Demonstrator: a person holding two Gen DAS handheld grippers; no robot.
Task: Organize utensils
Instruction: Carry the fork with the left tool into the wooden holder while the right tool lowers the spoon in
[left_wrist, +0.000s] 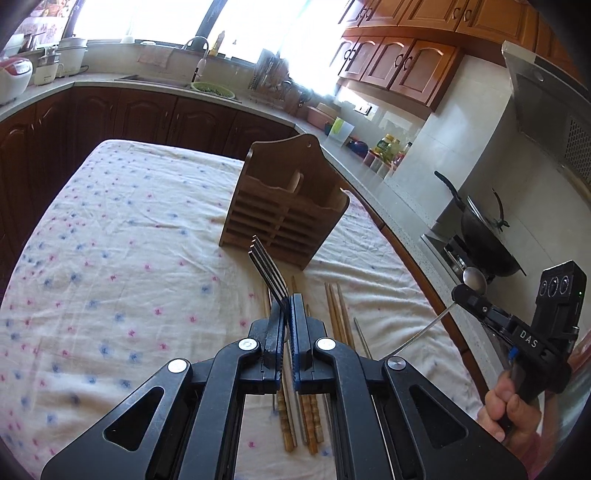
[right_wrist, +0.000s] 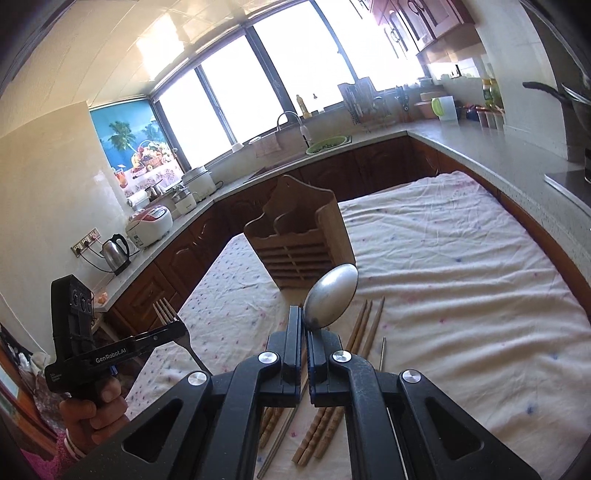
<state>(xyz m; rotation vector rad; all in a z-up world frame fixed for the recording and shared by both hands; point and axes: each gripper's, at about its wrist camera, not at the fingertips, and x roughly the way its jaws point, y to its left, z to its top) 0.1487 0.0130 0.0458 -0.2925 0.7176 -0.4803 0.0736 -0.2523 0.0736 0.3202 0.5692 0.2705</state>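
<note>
My left gripper (left_wrist: 287, 301) is shut on a metal fork (left_wrist: 266, 267), whose tines point up toward the wooden utensil holder (left_wrist: 284, 206) standing on the flowered cloth (left_wrist: 110, 258). My right gripper (right_wrist: 306, 323) is shut on a metal spoon (right_wrist: 331, 297), bowl upward, in front of the same holder (right_wrist: 299, 236). Each gripper appears in the other's view: the right gripper (left_wrist: 466, 293) with the spoon (left_wrist: 474, 278) at the right edge, the left gripper (right_wrist: 177, 328) with the fork (right_wrist: 168, 314) at the lower left. Several wooden chopsticks (left_wrist: 338, 314) (right_wrist: 365, 325) lie on the cloth beneath both grippers.
A thin metal stick (left_wrist: 362, 338) lies beside the chopsticks. A kitchen counter (left_wrist: 388, 184) wraps around the table, with a wok (left_wrist: 487, 240) on the stove at right, a sink with a green bowl (right_wrist: 327, 144), a kettle (right_wrist: 116, 253) and rice cookers (right_wrist: 149, 223).
</note>
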